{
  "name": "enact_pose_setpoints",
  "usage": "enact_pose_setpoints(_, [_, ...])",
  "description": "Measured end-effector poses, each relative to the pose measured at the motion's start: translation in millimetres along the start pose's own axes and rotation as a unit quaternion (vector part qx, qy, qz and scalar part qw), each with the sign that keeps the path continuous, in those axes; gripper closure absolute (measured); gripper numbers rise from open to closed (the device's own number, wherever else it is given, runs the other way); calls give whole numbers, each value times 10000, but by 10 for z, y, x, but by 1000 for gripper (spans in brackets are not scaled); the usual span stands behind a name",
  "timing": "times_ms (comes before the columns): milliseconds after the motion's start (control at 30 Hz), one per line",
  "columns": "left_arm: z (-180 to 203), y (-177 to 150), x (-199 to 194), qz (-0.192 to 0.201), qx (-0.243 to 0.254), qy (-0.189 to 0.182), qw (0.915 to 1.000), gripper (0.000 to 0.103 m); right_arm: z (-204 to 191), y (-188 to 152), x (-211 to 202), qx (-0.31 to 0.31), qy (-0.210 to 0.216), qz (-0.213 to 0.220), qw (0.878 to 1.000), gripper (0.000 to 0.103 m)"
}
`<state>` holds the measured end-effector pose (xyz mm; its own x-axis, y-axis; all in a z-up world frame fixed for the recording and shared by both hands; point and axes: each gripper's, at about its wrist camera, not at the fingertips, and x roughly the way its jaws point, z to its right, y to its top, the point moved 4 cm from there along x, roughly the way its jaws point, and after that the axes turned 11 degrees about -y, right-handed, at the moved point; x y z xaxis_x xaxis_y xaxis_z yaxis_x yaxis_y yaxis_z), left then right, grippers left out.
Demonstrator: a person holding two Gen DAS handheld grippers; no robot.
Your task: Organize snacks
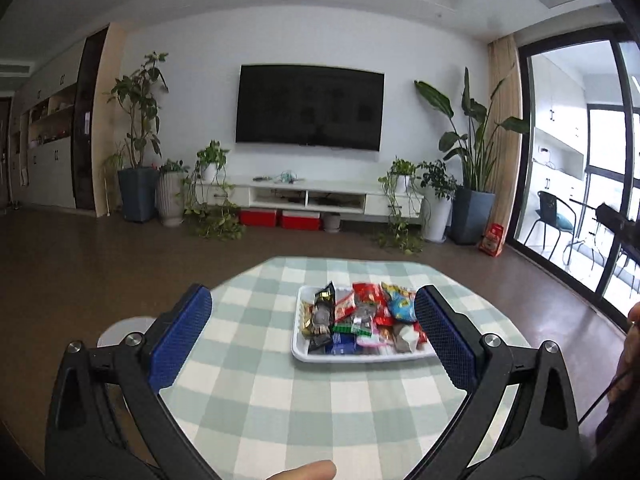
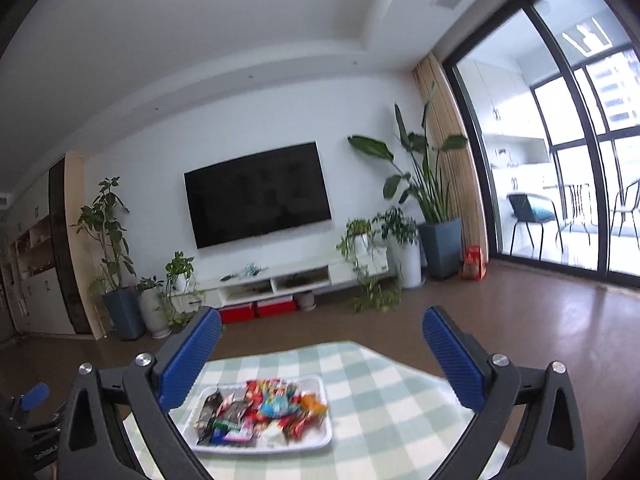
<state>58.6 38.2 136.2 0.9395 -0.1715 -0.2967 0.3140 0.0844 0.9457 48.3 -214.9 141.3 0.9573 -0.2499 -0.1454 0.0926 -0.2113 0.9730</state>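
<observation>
Ahead of the spread left gripper, the snack tray rests.

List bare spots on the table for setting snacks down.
Free: checked tablecloth between the tray's left rim and the table's left edge, and the strip in front of the tray toward the camera. Also cloth right of the tray in the right wrist view. Crowded: the tray, heaped with snack packets.
</observation>
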Motion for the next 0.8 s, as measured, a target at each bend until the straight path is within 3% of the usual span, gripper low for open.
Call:
enact_pose_setpoints(67, [27, -83, 2, -224, -33, -54, 9997, 0, -6, -160, -19, -151, -44, -211, 9997, 0])
enact_pose_setpoints(233, [140, -382, 152, -1122, 172, 522, 9922, 0, 29, -582, 1, -463, -110, -869, 9951, 0])
enact_pose_setpoints(300, [197, -496, 197, -1331, 163, 497, 9897, 0, 26, -728, 12, -484, -117, -1146, 9922, 0])
enact_pose_setpoints(533, [251, -752, 314, -1616, -9, 178, 9867, 0, -20, -1027, 9, -672, -188, -1625, 9842, 0])
enact_pose_setpoints(800, [162, -882, 456, -1837, -109, 203, 9827, 0, -114, -1259, 45, -866, -210, -2121, 9732, 0])
